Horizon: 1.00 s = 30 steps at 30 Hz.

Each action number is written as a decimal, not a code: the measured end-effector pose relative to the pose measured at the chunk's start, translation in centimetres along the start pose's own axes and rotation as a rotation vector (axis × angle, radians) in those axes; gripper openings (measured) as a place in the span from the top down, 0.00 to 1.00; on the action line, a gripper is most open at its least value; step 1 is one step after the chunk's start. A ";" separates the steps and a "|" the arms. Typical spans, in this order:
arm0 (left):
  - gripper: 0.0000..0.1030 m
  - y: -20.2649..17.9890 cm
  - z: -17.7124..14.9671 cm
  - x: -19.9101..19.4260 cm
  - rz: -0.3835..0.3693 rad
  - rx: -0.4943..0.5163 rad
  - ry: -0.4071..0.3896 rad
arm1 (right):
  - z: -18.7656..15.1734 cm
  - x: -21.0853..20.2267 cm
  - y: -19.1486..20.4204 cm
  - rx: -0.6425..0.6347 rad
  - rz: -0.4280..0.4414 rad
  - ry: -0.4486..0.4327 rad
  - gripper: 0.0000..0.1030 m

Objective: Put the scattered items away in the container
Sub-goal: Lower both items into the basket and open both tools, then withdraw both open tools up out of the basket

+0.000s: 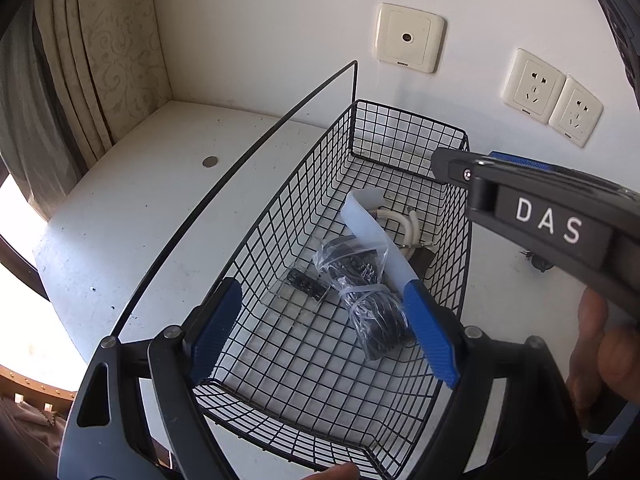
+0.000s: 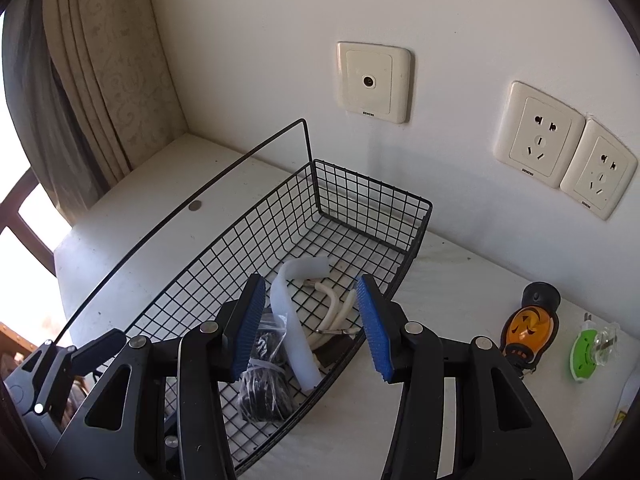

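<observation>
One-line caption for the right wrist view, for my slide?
Open right gripper over the wire basket; orange gadget and green gadget remain outside.

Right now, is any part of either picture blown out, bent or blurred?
Left wrist view: the window at the left edge is blown out white, and the basket handle bows from the fisheye lens. Right wrist view: the window is overexposed too; the sockets stay sharp.

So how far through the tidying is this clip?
Partly done: black wire basket holds a bagged black cable, white strip and more. Both hand-held grippers, left and right, are open and empty. Orange gadget and green plug-in remain outside.
</observation>
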State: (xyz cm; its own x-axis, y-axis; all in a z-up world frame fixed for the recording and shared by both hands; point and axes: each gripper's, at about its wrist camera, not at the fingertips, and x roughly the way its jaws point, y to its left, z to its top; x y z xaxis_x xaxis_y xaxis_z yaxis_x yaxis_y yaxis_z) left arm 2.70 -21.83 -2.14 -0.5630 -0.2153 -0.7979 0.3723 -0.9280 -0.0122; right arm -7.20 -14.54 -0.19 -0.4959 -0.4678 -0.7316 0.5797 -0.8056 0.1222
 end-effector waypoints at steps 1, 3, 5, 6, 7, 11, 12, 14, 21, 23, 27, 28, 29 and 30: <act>0.22 0.0 0.0 -0.1 -0.001 0.001 -0.001 | 0.0 -0.2 0.0 0.001 -0.002 -0.002 0.53; 0.22 -0.1 0.1 -0.3 0.000 0.005 -0.005 | 0.0 -0.5 -0.1 0.005 -0.004 -0.004 0.53; 0.22 -0.2 0.2 -0.5 -0.002 0.007 -0.011 | 0.1 -0.7 -0.3 0.008 -0.007 -0.006 0.53; 0.22 -0.2 0.3 -0.6 -0.002 0.008 -0.013 | 0.1 -0.8 -0.4 0.008 -0.007 -0.007 0.53; 0.22 -0.2 0.3 -0.7 -0.003 0.010 -0.015 | 0.1 -0.9 -0.4 0.007 -0.007 -0.008 0.53; 0.22 -0.6 0.4 -1.0 -0.010 0.018 -0.020 | 0.1 -1.5 -0.7 0.009 -0.010 -0.016 0.53; 0.22 -0.8 0.5 -1.0 -0.012 0.021 -0.021 | 0.1 -1.6 -0.8 0.010 -0.012 -0.017 0.53; 0.22 -1.0 0.5 -1.3 -0.015 0.026 -0.026 | 0.0 -1.9 -1.0 0.013 -0.015 -0.019 0.53; 0.22 -2.0 0.7 -1.6 -0.029 0.042 -0.035 | -0.1 -3.0 -1.8 0.024 -0.027 -0.029 0.53; 0.22 -2.3 0.7 -1.8 -0.032 0.048 -0.040 | -0.2 -3.3 -2.1 0.028 -0.031 -0.033 0.53; 0.22 -3.0 0.9 -2.2 -0.041 0.059 -0.047 | -0.4 -4.0 -2.7 0.037 -0.040 -0.043 0.53; 0.22 -3.2 0.9 -2.3 -0.043 0.062 -0.049 | -0.5 -4.2 -2.9 0.039 -0.043 -0.045 0.53; 0.22 -3.4 0.9 -2.4 -0.046 0.066 -0.050 | -0.5 -4.4 -3.0 0.040 -0.045 -0.047 0.53; 0.22 -3.6 0.9 -2.4 -0.048 0.070 -0.050 | -0.6 -4.5 -3.2 0.042 -0.048 -0.048 0.53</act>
State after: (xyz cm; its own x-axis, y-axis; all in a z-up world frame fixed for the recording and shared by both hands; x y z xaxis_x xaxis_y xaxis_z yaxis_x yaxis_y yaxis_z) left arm 2.09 -18.29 0.38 -0.6161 -0.1832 -0.7661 0.2925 -0.9562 -0.0065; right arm -6.43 -9.66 2.30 -0.5531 -0.4445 -0.7046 0.5274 -0.8415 0.1169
